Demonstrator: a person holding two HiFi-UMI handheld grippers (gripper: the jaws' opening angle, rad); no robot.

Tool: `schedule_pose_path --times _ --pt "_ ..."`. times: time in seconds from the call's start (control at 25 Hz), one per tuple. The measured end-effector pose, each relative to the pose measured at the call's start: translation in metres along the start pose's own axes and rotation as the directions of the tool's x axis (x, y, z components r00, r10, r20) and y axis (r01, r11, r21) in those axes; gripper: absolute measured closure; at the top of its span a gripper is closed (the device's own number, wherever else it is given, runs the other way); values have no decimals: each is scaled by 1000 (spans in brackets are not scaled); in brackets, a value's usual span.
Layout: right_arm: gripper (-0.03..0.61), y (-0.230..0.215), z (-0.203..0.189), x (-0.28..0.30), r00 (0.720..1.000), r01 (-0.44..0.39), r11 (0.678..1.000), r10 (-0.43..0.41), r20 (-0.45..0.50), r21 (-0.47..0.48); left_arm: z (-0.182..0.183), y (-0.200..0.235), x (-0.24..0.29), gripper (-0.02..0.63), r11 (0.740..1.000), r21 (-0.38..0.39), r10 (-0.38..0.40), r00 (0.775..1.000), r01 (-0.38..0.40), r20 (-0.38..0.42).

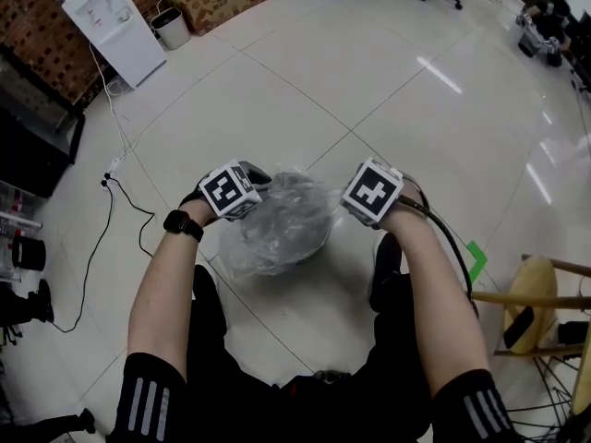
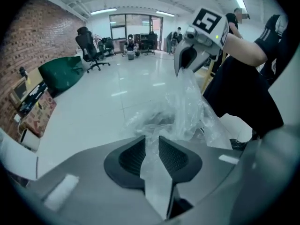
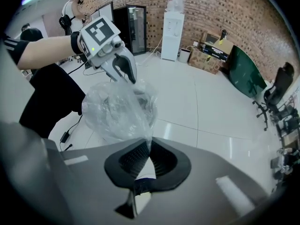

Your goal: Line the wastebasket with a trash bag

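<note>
Trash bag stretched between the two: left hand-held gripper clamped on one edge, right hand-held gripper pinched tight on opposite edge, above tiled floor.

Head view peers steeply down; each gripper view looks close along its jaws, all three sharing the trash bag.

Bright light is cast by ceiling tubes and mirrored as streaks on the glossy floor. Both gripper views are bent and darkened at the edges.
</note>
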State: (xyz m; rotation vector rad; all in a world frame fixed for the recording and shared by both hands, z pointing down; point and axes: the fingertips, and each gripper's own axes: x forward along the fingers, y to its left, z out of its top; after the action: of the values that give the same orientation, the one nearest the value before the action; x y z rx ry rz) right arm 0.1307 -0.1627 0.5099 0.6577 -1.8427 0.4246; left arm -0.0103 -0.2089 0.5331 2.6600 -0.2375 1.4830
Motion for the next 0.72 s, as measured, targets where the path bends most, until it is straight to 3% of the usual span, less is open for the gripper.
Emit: schedule_pose_path --times 0.36,0.72 --pt "571 9 17 5 1000 -12 997 12 4 -72 -33 -33 84 532 987 -72 -156 977 146 -144" --pt "571 14 13 21 1000 -10 996 8 -23 -94 -65 -51 140 537 976 -127 -204 947 177 -248"
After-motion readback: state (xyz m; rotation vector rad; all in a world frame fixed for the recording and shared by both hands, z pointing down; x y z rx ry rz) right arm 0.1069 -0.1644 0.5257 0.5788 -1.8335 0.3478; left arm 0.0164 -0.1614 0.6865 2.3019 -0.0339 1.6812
